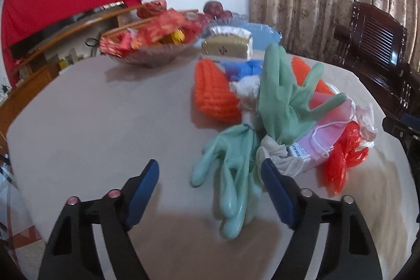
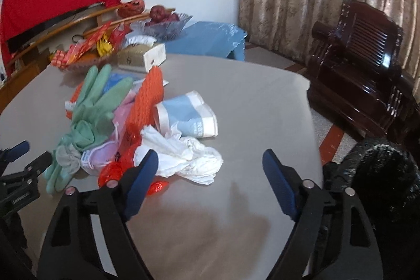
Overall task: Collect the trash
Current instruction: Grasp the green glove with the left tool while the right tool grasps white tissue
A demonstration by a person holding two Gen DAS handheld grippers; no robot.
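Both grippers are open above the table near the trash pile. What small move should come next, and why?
Probably lower the left gripper onto the green glove and close. Its open jaws hold nothing, and the glove's fingers lie between them, at the pile's near edge. The right gripper, also empty, faces the white bag.

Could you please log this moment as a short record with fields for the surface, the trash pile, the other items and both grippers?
surface: grey table
trash pile: green rubber gloves, orange foam netting, crumpled white plastic, red plastic bag, blue and white bag, all heaped together
other items: snack bowl and tissue box at the far edge
left gripper: open, holding nothing, near the gloves
right gripper: open, holding nothing, near the white plastic
bin: black bag beside the table
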